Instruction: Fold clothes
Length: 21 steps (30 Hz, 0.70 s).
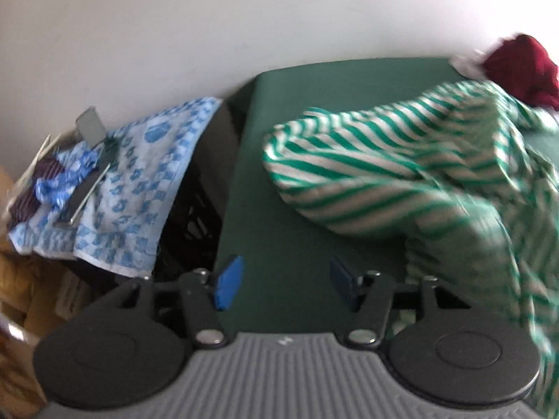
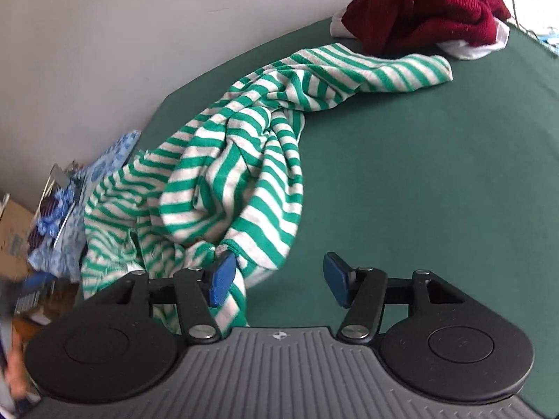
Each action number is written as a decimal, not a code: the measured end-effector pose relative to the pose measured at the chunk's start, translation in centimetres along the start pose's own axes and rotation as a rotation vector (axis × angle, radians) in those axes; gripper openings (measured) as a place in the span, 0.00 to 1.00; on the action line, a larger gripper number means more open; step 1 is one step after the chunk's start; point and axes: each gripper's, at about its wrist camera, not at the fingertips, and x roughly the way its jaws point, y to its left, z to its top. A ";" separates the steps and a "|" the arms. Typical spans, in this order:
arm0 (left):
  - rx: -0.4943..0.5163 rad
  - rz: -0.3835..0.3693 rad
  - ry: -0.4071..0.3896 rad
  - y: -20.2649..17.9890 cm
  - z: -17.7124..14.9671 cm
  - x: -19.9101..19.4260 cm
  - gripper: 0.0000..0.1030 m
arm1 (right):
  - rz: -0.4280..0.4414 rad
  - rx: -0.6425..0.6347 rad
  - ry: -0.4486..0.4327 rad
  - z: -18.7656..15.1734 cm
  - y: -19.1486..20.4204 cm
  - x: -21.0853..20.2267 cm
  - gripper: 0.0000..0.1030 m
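Observation:
A green-and-white striped garment lies crumpled on the dark green table; it also shows in the left wrist view, blurred at the right. My right gripper is open at the garment's near hem, its left blue pad touching the cloth, nothing held between the jaws. My left gripper is open and empty over bare green table, left of the garment. A dark red garment with white trim is bunched at the far table edge; it also shows in the left wrist view.
A blue-and-white patterned towel lies over a black crate beside the table's left edge, with small items on it. Cardboard boxes stand lower left. A white wall runs behind the table.

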 end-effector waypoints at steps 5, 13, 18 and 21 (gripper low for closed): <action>0.046 -0.070 0.007 -0.5 -1.7 -0.9 0.65 | 0.031 0.157 -0.060 0.2 -0.4 -0.5 0.53; 0.081 -0.159 0.022 -1.6 -3.1 -0.4 0.64 | -0.056 0.048 -0.117 -0.1 2.5 0.8 0.51; 0.131 -0.175 0.074 -3.2 -4.5 0.5 0.04 | -0.155 0.064 -0.157 -0.6 1.8 0.7 0.09; 0.139 -0.222 0.056 -2.6 -5.1 -0.7 0.03 | -0.205 0.041 -0.251 -1.0 1.6 -3.2 0.07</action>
